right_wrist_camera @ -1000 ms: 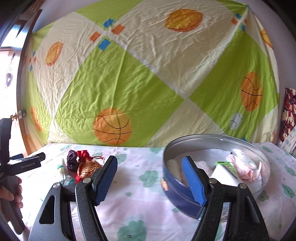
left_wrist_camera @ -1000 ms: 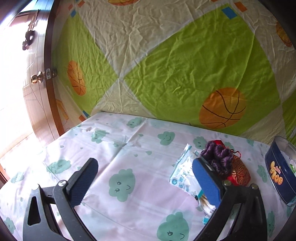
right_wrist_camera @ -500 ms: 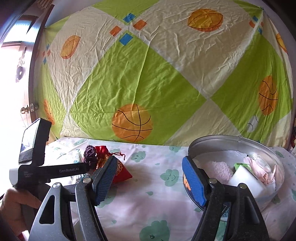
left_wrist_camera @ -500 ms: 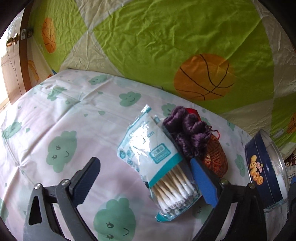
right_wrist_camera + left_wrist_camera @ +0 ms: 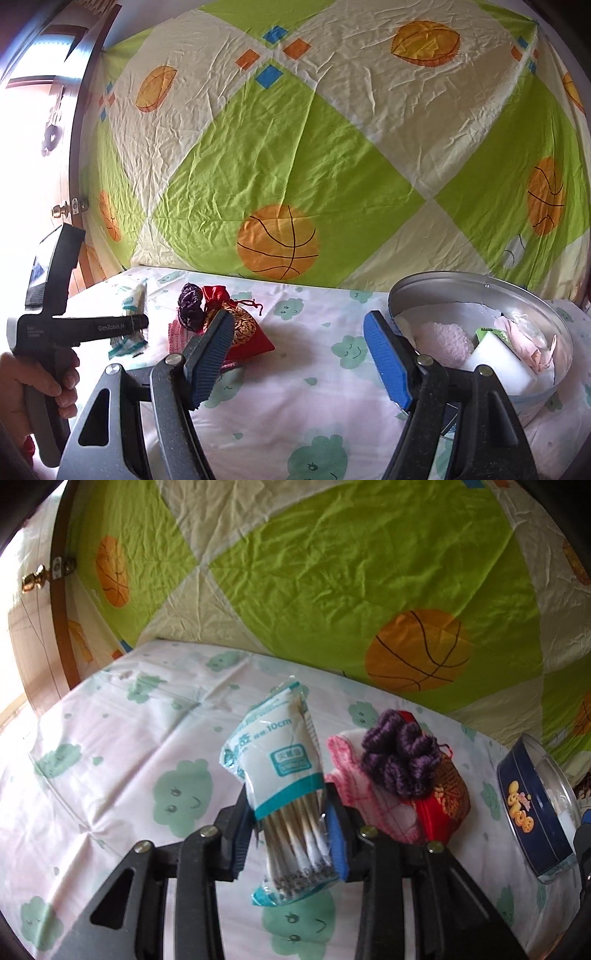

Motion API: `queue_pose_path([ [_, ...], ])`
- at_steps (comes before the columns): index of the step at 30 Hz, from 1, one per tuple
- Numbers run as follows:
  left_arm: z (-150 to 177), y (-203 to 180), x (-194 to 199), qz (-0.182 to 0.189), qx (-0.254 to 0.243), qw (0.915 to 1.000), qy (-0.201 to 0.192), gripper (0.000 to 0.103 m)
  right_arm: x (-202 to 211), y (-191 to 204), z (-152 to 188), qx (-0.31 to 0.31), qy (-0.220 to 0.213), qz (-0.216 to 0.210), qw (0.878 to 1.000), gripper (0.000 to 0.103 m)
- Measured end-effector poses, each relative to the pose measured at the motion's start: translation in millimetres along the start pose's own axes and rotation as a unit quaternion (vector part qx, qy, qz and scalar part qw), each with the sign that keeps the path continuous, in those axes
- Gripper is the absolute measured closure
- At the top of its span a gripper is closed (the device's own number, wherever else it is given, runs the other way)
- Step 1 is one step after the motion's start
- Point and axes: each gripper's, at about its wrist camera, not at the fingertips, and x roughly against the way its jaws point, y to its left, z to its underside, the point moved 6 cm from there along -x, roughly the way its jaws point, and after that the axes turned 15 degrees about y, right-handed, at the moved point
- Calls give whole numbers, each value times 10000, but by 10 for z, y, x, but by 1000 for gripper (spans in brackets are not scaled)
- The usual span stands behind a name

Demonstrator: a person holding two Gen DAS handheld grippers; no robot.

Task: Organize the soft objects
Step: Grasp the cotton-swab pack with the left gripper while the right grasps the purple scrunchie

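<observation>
Left gripper point(image 5: 291, 834), wide apart a second ago, is closing its blue pads around the clear plastic packet of cotton swabs point(image 5: 286, 794) on the cloud-print sheet point(image 5: 110, 775) (pink knit cloth point(image 5: 354, 775) now uncovered beside it). Right gripper point(image 5: 299, 362) stays spread and empty near the round blue tin point(image 5: 480, 288).

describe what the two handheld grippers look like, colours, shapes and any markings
Both are black plastic tools. The left gripper and right gripper each have two angular speckled-black arms with silver screws and triangular cut-outs, tipped with ribbed blue pads. Seen from the right wrist, the left one has a pistol-style handle and white lettering along its body.
</observation>
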Motion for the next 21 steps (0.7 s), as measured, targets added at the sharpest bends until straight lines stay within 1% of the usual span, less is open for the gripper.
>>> queue_pose_path([
  [4,-82,145,180,-343,252,9979,-488,68,-45,152,-56,182,-22,-166,9997,29],
  [7,-129,251,309,-722,372,9930,-853,68,-126,357,-176,375,-63,-366,9986,30],
  [8,-140,299,350,-860,419,9908,-957,68,-195,440,-229,409,-8,-483,9980,31],
  [9,-154,347,369,-953,474,9891,-1020,68,-274,527,-275,455,53,-570,9973,36],
  [10,-159,387,380,-1006,530,9880,-1046,68,-379,629,-323,529,147,-653,9964,41],
  [12,-174,447,368,-1019,604,9878,-1014,68,-576,802,-388,697,343,-776,9940,47],
  [14,-193,488,332,-1099,644,9872,-957,68,-771,969,-442,886,529,-838,9911,47],
  [16,-194,501,304,-1196,650,9864,-919,68,-965,1077,-480,943,732,-856,9891,47],
  [18,-195,506,299,-1212,667,9863,-903,68,-1196,1168,-480,988,1088,-893,9851,48],
  [20,-207,509,307,-1260,661,9855,-924,68,-1357,1235,-443,1099,1288,-855,9818,54],
  [21,-207,499,313,-1284,665,9851,-934,68,-1417,1272,-416,1174,1372,-847,9799,62],
])
